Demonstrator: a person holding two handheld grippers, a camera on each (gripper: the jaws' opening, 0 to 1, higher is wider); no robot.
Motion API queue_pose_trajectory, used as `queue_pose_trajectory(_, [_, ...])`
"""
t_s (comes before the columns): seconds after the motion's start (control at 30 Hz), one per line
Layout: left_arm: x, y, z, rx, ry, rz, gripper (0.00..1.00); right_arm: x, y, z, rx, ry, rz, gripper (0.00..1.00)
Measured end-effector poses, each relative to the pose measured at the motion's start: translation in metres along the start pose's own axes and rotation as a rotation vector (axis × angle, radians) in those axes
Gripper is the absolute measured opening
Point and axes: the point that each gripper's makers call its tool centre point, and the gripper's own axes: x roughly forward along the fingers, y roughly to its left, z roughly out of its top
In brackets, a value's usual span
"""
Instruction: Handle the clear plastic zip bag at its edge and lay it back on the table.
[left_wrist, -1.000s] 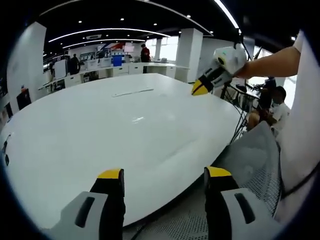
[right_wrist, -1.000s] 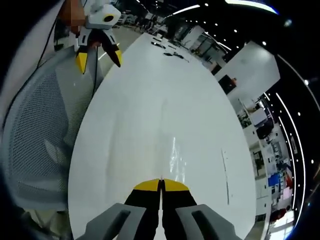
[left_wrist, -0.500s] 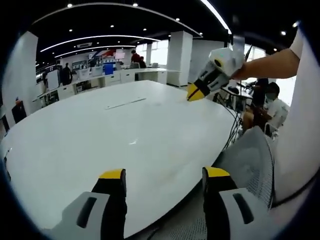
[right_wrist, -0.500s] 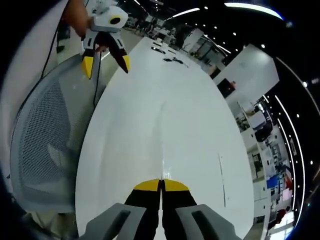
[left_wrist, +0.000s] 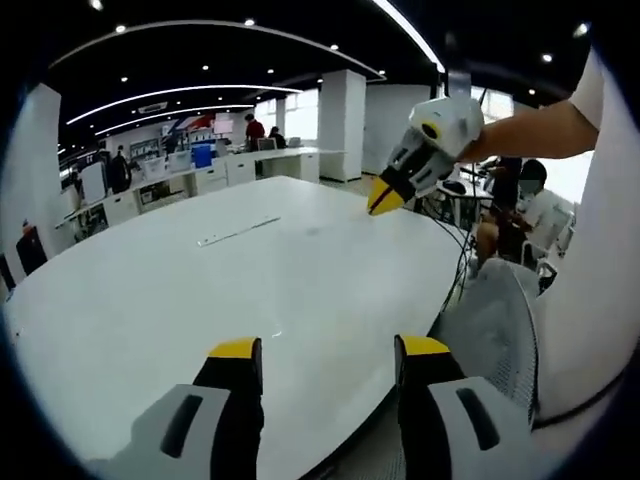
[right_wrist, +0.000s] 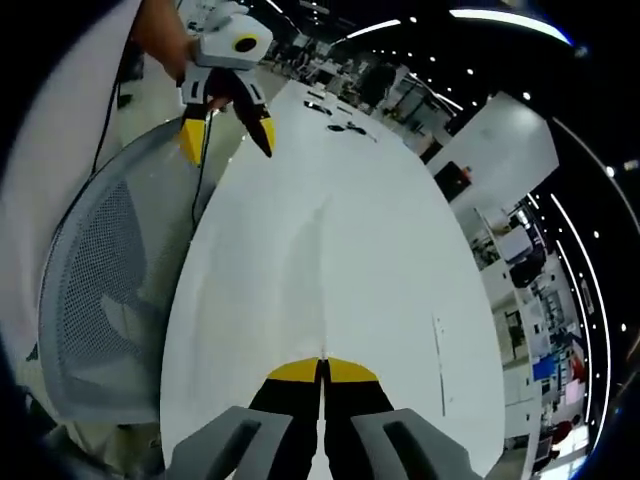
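The clear plastic zip bag is too see-through to pick out on the white bench (left_wrist: 150, 300), so I cannot tell where it lies, and neither gripper visibly holds it. The left gripper (left_wrist: 322, 350) keeps its jaws spread wide and the right gripper (right_wrist: 322, 362) keeps its jaws pressed together, as they were a second ago. A thin pale strip (left_wrist: 238, 231) lies far out on the bench, and a grey mesh chair (right_wrist: 100, 270) stands at the near edge.

The left gripper (left_wrist: 328, 362) hung over the near edge of the white table (left_wrist: 200, 290), jaws apart. The right gripper (left_wrist: 385, 200), yellow tips together, hovered at far right above a mesh chair (left_wrist: 490, 320).
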Motion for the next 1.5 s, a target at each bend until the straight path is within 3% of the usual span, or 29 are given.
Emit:
queue_pose_trajectory(0.3, [0.005,-0.002,0.034,0.043,-0.035,-0.020,0.45,-0.011,-0.003,0.013,0.002,-0.027,0.002,0.00])
queue_pose_trajectory(0.63, [0.004,0.004,0.053,0.118,-0.032,-0.035,0.37,-0.023,-0.003,0.028,-0.001,-0.044,0.001,0.00])
queue_pose_trajectory(0.97, [0.004,0.002,0.079,0.246,-0.025,-0.049,0.30,-0.033,-0.002,0.041,-0.007,-0.047,0.010,0.00])
queue_pose_trajectory(1.5, [0.003,0.001,0.097,0.405,0.040,-0.064,0.20,-0.049,-0.006,0.048,-0.008,-0.022,0.013,0.00])
